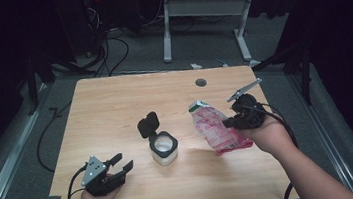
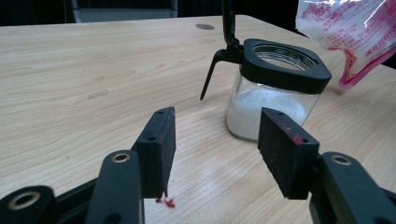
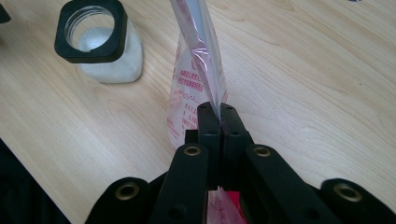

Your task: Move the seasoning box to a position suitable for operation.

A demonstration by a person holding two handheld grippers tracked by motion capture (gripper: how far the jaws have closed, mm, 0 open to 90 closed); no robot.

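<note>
Spreading across most of the high view, the light wooden desk (image 1: 115,106) carries everything, with a small round grommet hole (image 1: 201,82) near its far edge. The pink-and-white plastic bag (image 1: 215,127) hangs above the desk's right side, lifted clear of the wood, its green-edged top tilted toward the middle. The right gripper (image 1: 232,122) has its jaws pressed fully together on the bag's thin film. Left of the bag, near the desk's centre, stands the glass jar (image 1: 163,148) of white grains, its black hinged lid (image 1: 147,124) flipped up. The left gripper (image 1: 121,166) rests at the near left corner, its jaws parted and empty, pointing toward the jar.
</note>
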